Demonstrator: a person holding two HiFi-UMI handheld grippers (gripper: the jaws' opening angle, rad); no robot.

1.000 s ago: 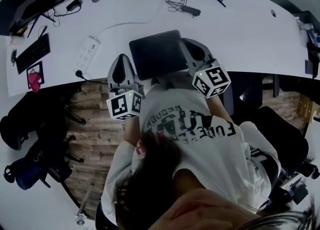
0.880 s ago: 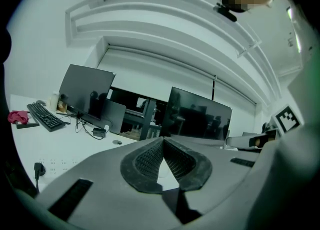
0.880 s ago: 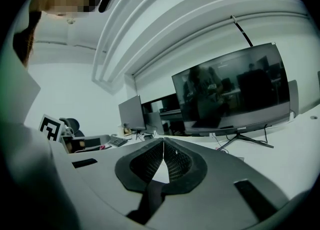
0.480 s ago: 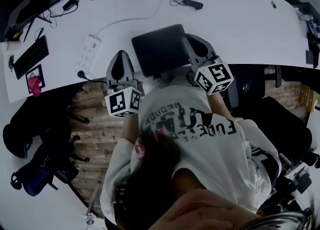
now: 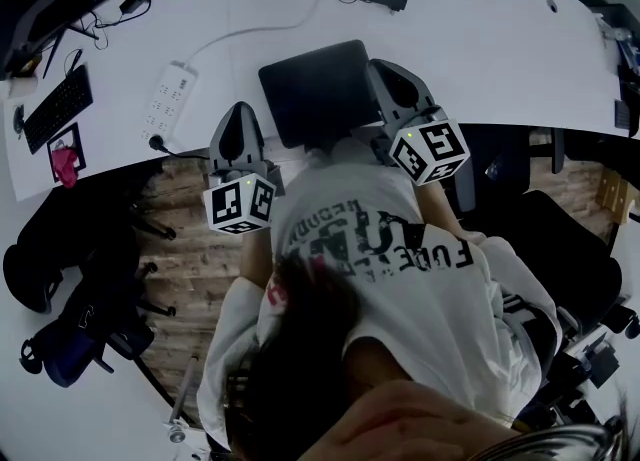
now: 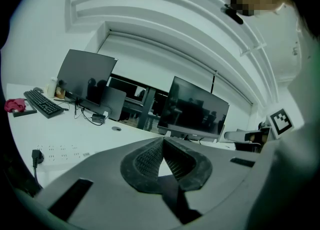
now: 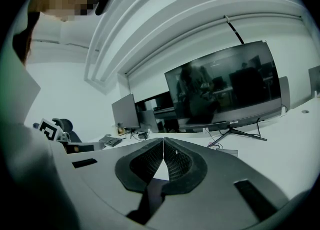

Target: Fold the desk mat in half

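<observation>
Holding both claws pinched shut on nothing, left gripper [image 6: 162,140] and right gripper [image 7: 163,140], I flank the desk mat [image 5: 318,89], a dark, matte, round-cornered rectangle lying on the smooth white desk [image 5: 480,49]. Folding looks unstarted to me. Next I must open and pinch one edge.

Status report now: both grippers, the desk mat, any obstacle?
Left gripper shut, empty. Right gripper shut, empty. Desk mat flat on desk, not held. Power strip lies apart at left.
</observation>
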